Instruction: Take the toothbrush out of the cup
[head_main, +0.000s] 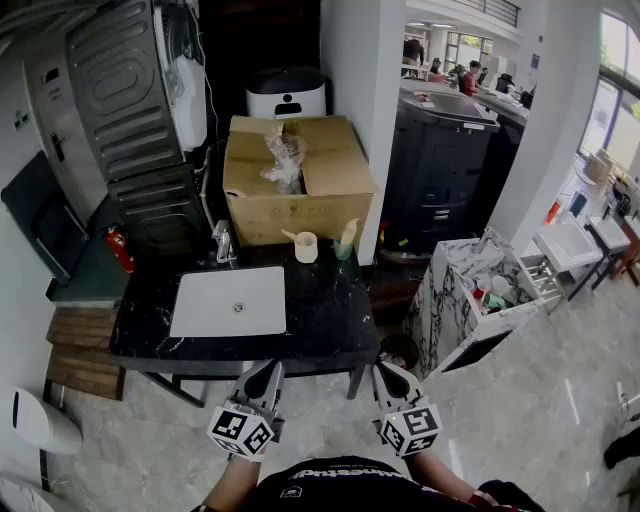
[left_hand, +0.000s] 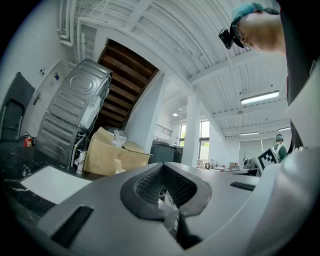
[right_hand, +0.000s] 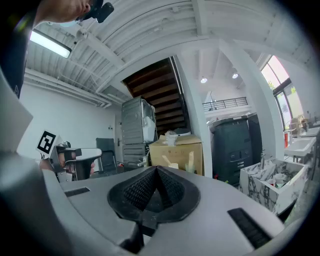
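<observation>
Hovering closed and empty — left gripper (head_main: 270, 370) and right gripper (head_main: 387, 372) — with one toothbrush (head_main: 291, 237) in one cup (head_main: 307, 249).

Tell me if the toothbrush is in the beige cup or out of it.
In: the toothbrush stands leaning inside the beige cup.

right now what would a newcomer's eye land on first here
The black counter with its white sink fills the middle, a big cardboard box behind it. At the counter's back edge stands a pale cup with the toothbrush leaning out. The left gripper and right gripper hang shut before its front edge.
</observation>
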